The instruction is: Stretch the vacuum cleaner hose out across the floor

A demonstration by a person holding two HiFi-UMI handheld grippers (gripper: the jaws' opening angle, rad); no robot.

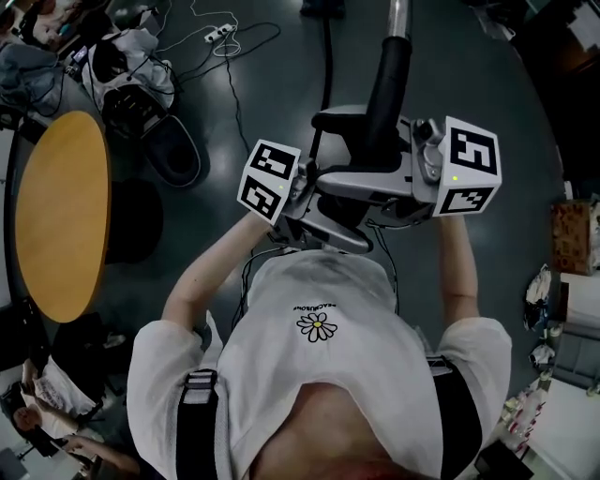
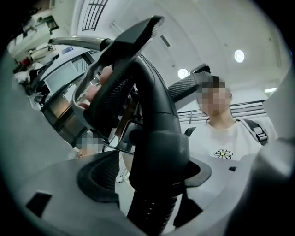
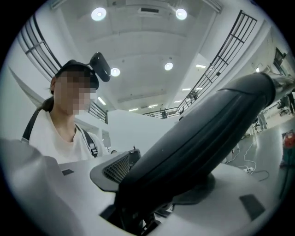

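Close in at frame centre, the left gripper (image 2: 146, 177) stands wide, pads clear of the black vacuum hose handle (image 2: 154, 138) sitting between them. Alongside, the right gripper (image 3: 159, 182) clamps that same handle. Further off, it rises to a chrome pipe (image 1: 401, 19) at top centre, above the dark floor (image 1: 487, 84).

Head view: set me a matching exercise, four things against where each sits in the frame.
Things:
1 round wooden table
2 vacuum handle
3 white cable
4 brown box

Places:
A right edge
B top, left of centre, on the floor
C left edge
D top, right of centre

Pairs: 1-C, 2-D, 3-B, 4-A
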